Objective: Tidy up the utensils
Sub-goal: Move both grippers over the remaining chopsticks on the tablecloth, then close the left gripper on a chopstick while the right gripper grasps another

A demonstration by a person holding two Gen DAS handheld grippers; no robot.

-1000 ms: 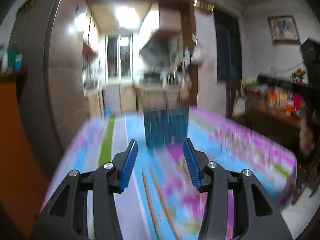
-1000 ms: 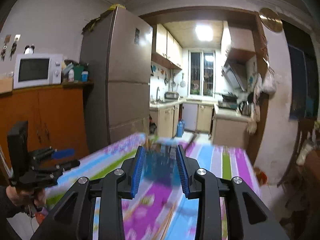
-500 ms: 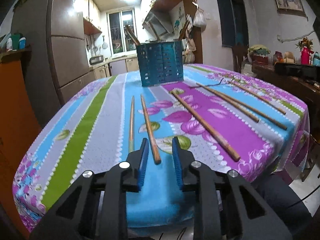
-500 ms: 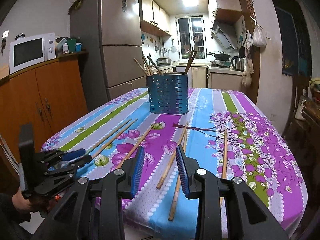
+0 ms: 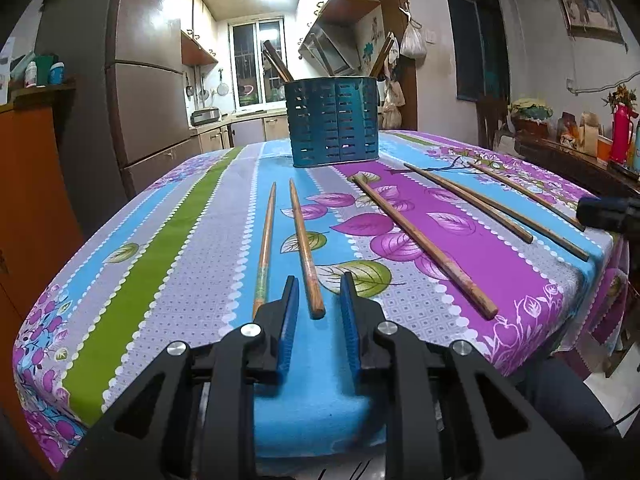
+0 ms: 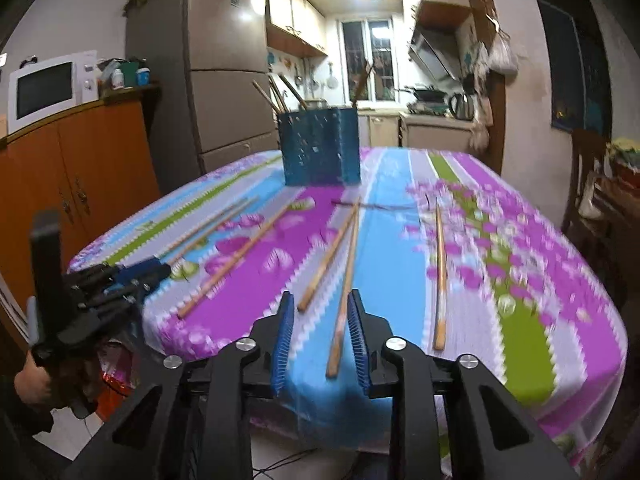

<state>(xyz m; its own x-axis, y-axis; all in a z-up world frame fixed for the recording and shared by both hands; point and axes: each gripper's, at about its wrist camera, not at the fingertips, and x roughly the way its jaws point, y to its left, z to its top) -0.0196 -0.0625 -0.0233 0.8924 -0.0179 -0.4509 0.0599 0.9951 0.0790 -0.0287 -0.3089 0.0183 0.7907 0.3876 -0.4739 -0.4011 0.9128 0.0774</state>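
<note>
Tools (image 5: 318,300) lowered; chopsticks (image 5: 306,246) point toward holder (image 5: 334,122).

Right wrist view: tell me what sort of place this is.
Most likely a home dining area opening onto a kitchen: a fridge, a microwave on an orange cabinet, and a table under a flowered cloth.

Chopsticks (image 5: 305,252) flat on the tablecloth (image 5: 192,280) before the holder (image 5: 335,122), more upright inside it.

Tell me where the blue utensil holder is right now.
The blue utensil holder stands upright at the table's far end, centred in both wrist views, beyond the loose chopsticks.
</note>
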